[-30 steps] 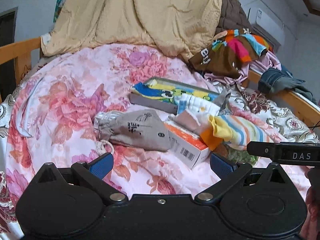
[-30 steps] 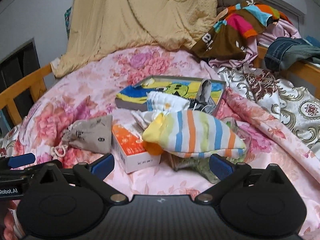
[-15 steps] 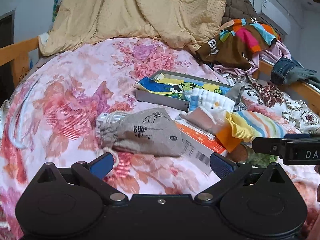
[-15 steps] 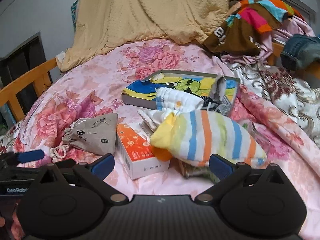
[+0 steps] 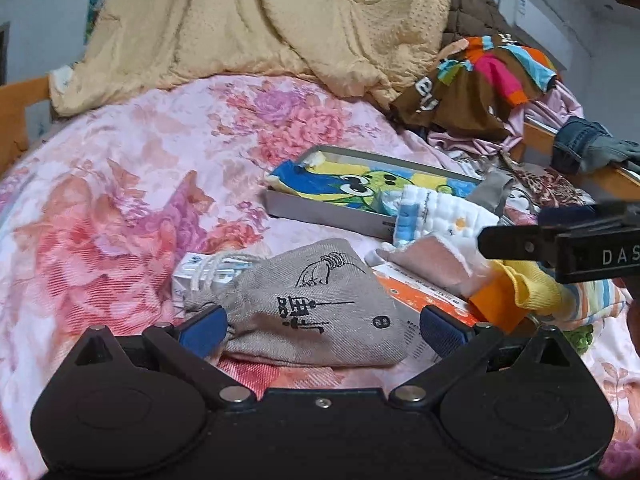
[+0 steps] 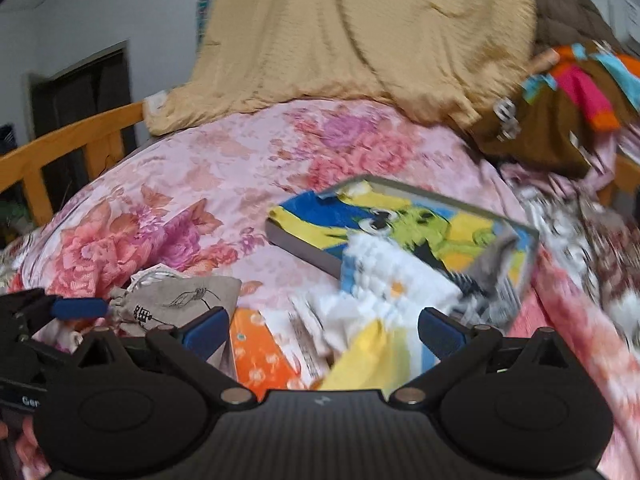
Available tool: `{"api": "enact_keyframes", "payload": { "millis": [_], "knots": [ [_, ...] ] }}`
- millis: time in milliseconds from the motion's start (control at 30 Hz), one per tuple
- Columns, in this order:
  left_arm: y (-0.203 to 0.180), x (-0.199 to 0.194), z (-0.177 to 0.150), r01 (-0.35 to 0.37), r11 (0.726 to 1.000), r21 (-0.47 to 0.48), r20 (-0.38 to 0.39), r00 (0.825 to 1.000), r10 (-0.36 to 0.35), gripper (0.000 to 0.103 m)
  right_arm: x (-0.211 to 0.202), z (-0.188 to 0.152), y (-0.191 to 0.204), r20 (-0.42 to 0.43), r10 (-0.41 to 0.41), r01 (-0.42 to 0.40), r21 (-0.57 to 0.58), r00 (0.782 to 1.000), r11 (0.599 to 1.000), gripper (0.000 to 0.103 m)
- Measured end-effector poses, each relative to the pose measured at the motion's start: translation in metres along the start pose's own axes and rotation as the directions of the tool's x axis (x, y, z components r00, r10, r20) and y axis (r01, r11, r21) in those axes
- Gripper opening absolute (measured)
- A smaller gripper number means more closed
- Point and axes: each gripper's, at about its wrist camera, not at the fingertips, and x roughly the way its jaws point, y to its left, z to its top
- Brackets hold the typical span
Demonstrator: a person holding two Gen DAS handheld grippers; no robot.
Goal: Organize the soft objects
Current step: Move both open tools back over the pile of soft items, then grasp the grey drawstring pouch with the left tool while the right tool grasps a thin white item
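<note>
Both grippers hover with jaws spread wide: left gripper [image 5: 322,326] over the grey drawstring pouch [image 5: 308,304], right gripper [image 6: 322,332] above the striped sock [image 6: 372,356].

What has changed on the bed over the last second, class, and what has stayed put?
Both grippers moved forward and down with fingers open: the left gripper now straddles the grey drawstring pouch, and the right gripper closes in on the striped sock. Nothing is grasped. The pouch, orange box and tray stayed put.

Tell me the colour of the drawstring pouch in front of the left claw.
Beige-grey woven fabric drawstring pouch with black printed drawing and characters; clearest in the left wrist view.
</note>
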Motion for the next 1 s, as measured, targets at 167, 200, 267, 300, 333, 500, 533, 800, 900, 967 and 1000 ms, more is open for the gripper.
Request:
{"api": "enact_keyframes", "payload": {
  "millis": [167, 200, 267, 300, 333, 500, 533, 800, 900, 967, 1000],
  "knots": [
    [0.008, 0.008, -0.001, 0.024, 0.999, 0.023, 0.030, 0.999, -0.024, 0.102, 0.017, 0.008, 0.010, -0.023, 0.068, -0.069, -0.013, 0.997, 0.998, 0.090],
    [0.009, 0.009, -0.001, 0.035, 0.999, 0.025, 0.036, 0.999, -0.036, 0.102, 0.019, 0.010, 0.013, -0.031, 0.078, -0.078, -0.017, 0.996, 0.997, 0.089],
    [0.009, 0.010, -0.001, 0.046, 0.998, 0.030, 0.036, 0.998, -0.048, 0.100, 0.025, 0.012, 0.019, -0.047, 0.081, -0.083, -0.038, 0.996, 0.996, 0.083],
    [0.010, 0.012, -0.002, 0.051, 0.998, 0.032, 0.035, 0.998, -0.052, 0.100, 0.028, 0.012, 0.022, -0.056, 0.081, -0.083, -0.047, 0.995, 0.995, 0.082],
    [0.011, 0.013, -0.003, 0.054, 0.998, 0.033, 0.034, 0.998, -0.055, 0.099, 0.031, 0.013, 0.024, -0.066, 0.081, -0.084, -0.051, 0.995, 0.995, 0.077],
    [0.011, 0.018, -0.006, 0.059, 0.996, 0.063, 0.028, 0.998, -0.061, 0.098, 0.046, 0.015, 0.030, -0.100, 0.077, -0.084, -0.069, 0.992, 0.994, 0.059],
    [0.010, 0.018, -0.007, 0.061, 0.995, 0.074, 0.027, 0.998, -0.063, 0.098, 0.049, 0.016, 0.031, -0.106, 0.075, -0.084, -0.078, 0.992, 0.993, 0.057],
    [0.010, 0.027, -0.008, 0.079, 0.991, 0.109, 0.011, 0.997, -0.081, 0.102, 0.069, 0.016, 0.031, -0.155, 0.039, -0.058, -0.117, 0.987, 0.991, 0.038],
    [0.009, 0.032, -0.008, 0.093, 0.988, 0.125, 0.003, 0.996, -0.094, 0.102, 0.070, 0.014, 0.033, -0.170, 0.025, -0.049, -0.138, 0.985, 0.989, 0.038],
    [0.010, 0.034, -0.009, 0.110, 0.986, 0.125, -0.006, 0.994, -0.110, 0.100, 0.072, 0.011, 0.033, -0.183, 0.011, -0.039, -0.148, 0.983, 0.988, 0.038],
    [0.010, 0.035, -0.009, 0.111, 0.986, 0.124, -0.008, 0.994, -0.111, 0.099, 0.072, 0.011, 0.033, -0.187, 0.009, -0.038, -0.148, 0.982, 0.988, 0.037]
  ]
}}
